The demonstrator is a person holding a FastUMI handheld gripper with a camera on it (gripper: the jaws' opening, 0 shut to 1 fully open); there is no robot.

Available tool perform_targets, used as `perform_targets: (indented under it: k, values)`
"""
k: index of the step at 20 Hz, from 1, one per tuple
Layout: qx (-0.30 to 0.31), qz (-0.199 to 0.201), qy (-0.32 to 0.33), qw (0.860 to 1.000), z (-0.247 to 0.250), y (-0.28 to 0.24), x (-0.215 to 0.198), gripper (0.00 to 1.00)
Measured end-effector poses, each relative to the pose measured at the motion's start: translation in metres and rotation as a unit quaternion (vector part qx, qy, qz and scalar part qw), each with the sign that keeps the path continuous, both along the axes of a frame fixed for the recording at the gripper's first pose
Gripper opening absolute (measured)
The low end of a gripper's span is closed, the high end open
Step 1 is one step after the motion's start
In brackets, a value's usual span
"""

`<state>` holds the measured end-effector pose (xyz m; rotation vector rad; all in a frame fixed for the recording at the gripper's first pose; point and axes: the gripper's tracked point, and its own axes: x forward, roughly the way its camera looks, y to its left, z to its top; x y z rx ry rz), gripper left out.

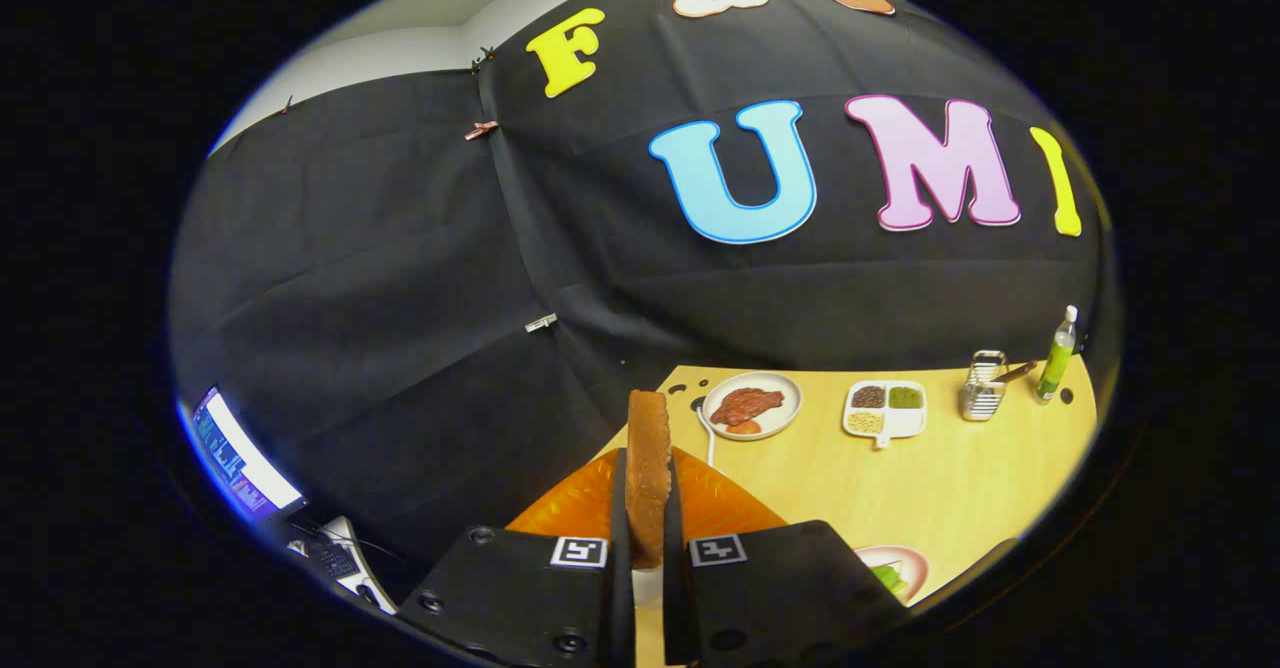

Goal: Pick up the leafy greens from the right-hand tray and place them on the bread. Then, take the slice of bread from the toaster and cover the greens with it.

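Your gripper (648, 548) clamps the bread (648, 468) between both fingers: a browned slice, upright, edge-on, above an orange tray (560, 508). Beyond lie a meat plate (752, 405), a divided dish (884, 411), a grater (984, 386) and a green bottle (1056, 356) on the table (960, 488).

You had a pale wooden bench (930, 488) before you. On it, at the far edge near the black cloth wall, lay a round white plate (751, 405) of reddish meat, then a white divided dish (884, 411) of grains and green powder, a metal rack (984, 386) and a green bottle (1056, 355) standing upright. Nearer you sat an orange tray (580, 513), and beside it a small plate with greens (893, 571).
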<state>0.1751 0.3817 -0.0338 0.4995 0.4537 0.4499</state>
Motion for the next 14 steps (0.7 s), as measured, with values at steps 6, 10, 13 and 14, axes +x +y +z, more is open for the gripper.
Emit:
perform_targets:
  k: [6,10,13,14]
  values:
    - [-0.032,-0.049,0.033,0.998,-0.061,-0.082,-0.030,0.15]
    - [-0.042,-0.064,0.082,0.994,-0.119,-0.104,-0.053,0.15]
    - [-0.048,-0.052,0.111,0.991,-0.157,-0.102,-0.066,0.15]
    - [-0.052,-0.046,0.116,0.991,-0.168,-0.100,-0.072,0.15]
